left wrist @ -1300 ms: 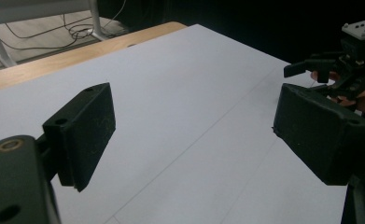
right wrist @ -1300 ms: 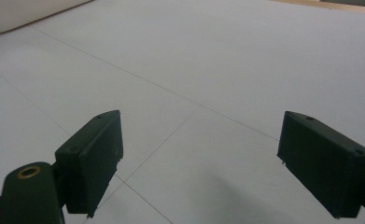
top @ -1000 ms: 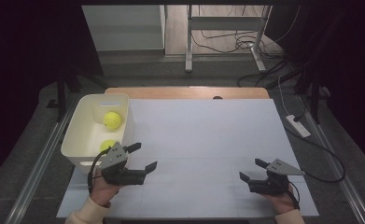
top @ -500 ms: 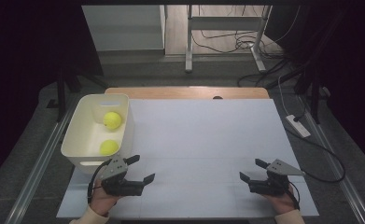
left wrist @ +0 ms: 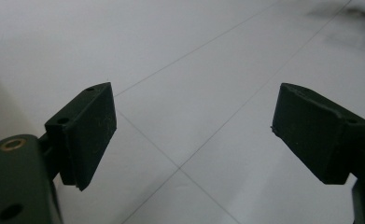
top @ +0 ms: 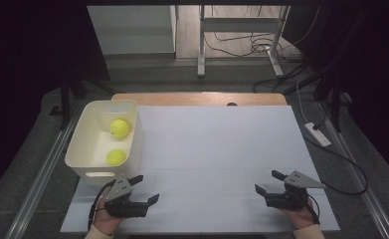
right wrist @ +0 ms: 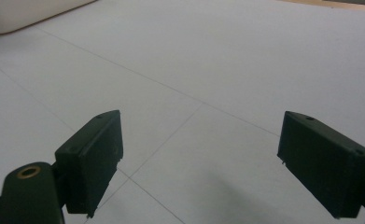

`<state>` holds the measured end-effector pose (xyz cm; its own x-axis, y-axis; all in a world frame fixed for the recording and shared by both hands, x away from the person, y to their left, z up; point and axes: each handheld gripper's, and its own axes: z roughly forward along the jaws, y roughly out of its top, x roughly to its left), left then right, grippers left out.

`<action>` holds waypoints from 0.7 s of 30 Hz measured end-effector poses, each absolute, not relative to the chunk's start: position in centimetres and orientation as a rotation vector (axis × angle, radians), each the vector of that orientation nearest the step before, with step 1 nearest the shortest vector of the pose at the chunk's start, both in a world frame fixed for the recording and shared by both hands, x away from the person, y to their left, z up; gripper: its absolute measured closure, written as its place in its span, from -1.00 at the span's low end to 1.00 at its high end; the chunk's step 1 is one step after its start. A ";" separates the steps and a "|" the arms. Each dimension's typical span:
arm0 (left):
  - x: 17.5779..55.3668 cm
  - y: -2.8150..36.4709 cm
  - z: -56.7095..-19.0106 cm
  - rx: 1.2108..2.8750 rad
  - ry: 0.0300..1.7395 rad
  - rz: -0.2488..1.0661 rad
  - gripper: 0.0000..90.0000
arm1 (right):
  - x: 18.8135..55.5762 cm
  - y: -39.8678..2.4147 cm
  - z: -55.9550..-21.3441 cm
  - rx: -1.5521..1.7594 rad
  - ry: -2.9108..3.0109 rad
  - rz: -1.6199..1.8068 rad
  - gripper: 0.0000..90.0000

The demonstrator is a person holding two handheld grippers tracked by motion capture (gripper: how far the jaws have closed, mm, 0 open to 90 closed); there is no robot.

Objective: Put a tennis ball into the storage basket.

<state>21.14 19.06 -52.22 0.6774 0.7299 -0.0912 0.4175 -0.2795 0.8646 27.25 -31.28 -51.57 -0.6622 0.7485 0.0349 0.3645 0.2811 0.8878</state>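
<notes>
Two yellow-green tennis balls lie in a cream plastic tub [top: 132, 139] at the table's left: one ball [top: 119, 128] farther back, the other ball [top: 116, 157] nearer the front wall. My left gripper [top: 146, 188] rests low over the white mat just in front of the tub, open, nothing between its jaws [left wrist: 189, 135]. My right gripper [top: 268, 181] sits near the front right of the mat, also open and empty [right wrist: 199, 154].
The white mat [top: 217, 149] covers most of the wooden table [top: 197, 98]. A corner of the tub [right wrist: 26, 14] shows at the top left of the right gripper view. A white power strip [top: 317, 134] and cables lie on the floor to the right.
My left gripper has come down and back toward the front edge, away from the tub's front wall, so the nearer ball is now uncovered. The right gripper has stayed put.
</notes>
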 end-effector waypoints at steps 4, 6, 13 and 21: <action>21.2 19.3 -52.4 1.914 0.899 0.410 -0.68 | 27.0 -31.3 -51.6 0.999 2.180 1.348 -0.69; 21.3 19.4 -52.5 1.912 0.900 0.406 -0.68 | 26.8 -31.2 -51.6 0.991 2.186 1.356 -0.69; 21.5 19.2 -52.7 1.920 0.905 0.404 -0.69 | 26.6 -31.2 -51.6 0.970 2.199 1.374 -0.69; 21.7 19.4 -52.5 1.899 0.917 0.407 -0.69 | 26.5 -31.2 -51.6 0.961 2.209 1.380 -0.69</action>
<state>21.70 19.43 -52.53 0.6631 0.7420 -0.0990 0.4245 -0.2637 0.8662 26.51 -31.23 -51.57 -0.7024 0.7102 0.0484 0.3548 0.2903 0.8887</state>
